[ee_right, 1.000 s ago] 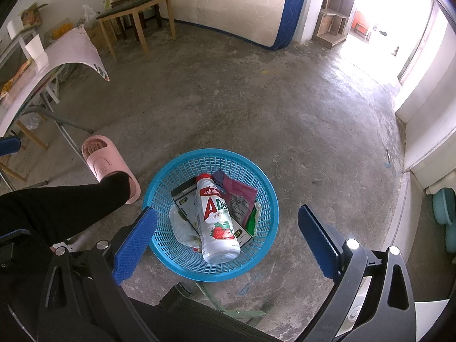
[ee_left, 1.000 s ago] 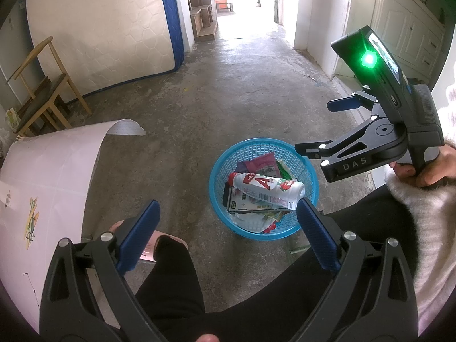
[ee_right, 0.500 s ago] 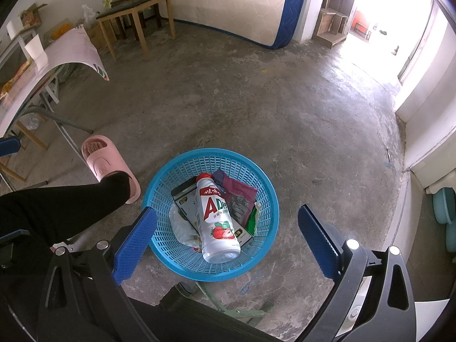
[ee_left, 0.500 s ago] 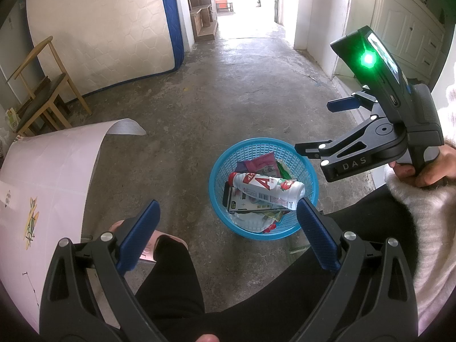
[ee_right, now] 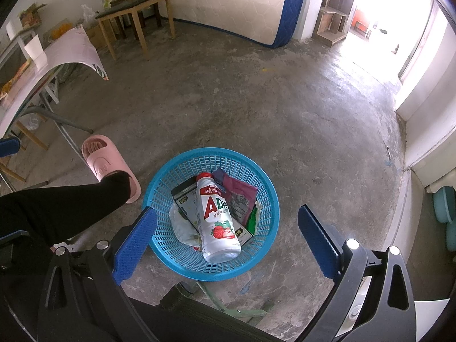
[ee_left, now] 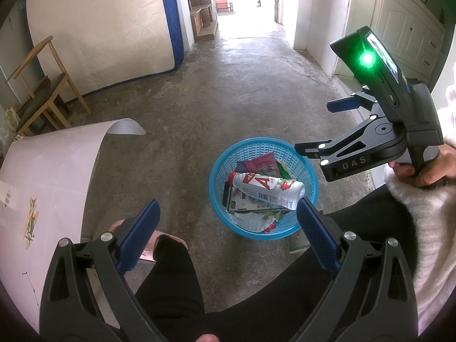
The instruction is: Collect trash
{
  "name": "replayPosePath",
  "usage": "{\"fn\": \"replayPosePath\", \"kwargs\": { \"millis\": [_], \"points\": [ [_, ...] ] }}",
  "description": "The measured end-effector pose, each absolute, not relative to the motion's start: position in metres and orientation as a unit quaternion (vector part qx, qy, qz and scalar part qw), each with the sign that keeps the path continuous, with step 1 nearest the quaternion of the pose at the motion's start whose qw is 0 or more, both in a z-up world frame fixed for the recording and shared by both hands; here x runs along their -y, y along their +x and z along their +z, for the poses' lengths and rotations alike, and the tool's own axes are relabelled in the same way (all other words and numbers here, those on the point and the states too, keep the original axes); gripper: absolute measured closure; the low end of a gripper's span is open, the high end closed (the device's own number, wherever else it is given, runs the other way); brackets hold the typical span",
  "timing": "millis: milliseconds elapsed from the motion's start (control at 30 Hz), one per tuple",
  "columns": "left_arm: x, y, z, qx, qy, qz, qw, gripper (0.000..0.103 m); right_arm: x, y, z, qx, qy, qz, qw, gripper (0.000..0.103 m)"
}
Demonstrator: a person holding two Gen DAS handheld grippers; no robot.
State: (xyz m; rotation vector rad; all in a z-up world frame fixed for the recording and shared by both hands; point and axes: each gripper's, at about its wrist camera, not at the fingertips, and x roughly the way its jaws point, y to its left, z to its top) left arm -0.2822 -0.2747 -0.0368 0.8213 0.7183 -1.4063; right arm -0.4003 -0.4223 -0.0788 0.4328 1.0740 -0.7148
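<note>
A blue mesh basket [ee_left: 225, 151] [ee_right: 168, 259] stands on the concrete floor. Inside lie a white strawberry drink bottle [ee_left: 266, 189] [ee_right: 218, 222], a maroon snack packet [ee_left: 263, 165] [ee_right: 239, 196], a dark carton [ee_right: 182, 196] and crumpled white paper [ee_right: 181, 225]. My left gripper [ee_left: 228, 236] is open and empty, held above the person's knees just short of the basket. My right gripper [ee_right: 226, 239] is open and empty, hovering above the basket. In the left wrist view the right gripper [ee_left: 319, 131] appears at the right, its fingers spread above the basket's far rim.
A pink slipper [ee_right: 107, 168] on the person's foot sits left of the basket. A table with a curled pink sheet [ee_left: 51, 165] [ee_right: 71, 48] is on the left. A wooden chair [ee_left: 42, 97] and a mattress [ee_left: 105, 28] stand against the far wall. Bare concrete floor stretches toward a bright doorway.
</note>
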Motion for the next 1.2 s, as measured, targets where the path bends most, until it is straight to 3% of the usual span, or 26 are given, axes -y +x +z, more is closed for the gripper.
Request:
{"fn": "replayPosePath", "kwargs": {
  "millis": [1200],
  "points": [
    [0.270,-0.295,-0.037,-0.287,0.371,-0.616,0.633,0.011,0.424,-0.400,-0.078,-0.496,0.199,-0.330,0.778,0.007]
  ]
}}
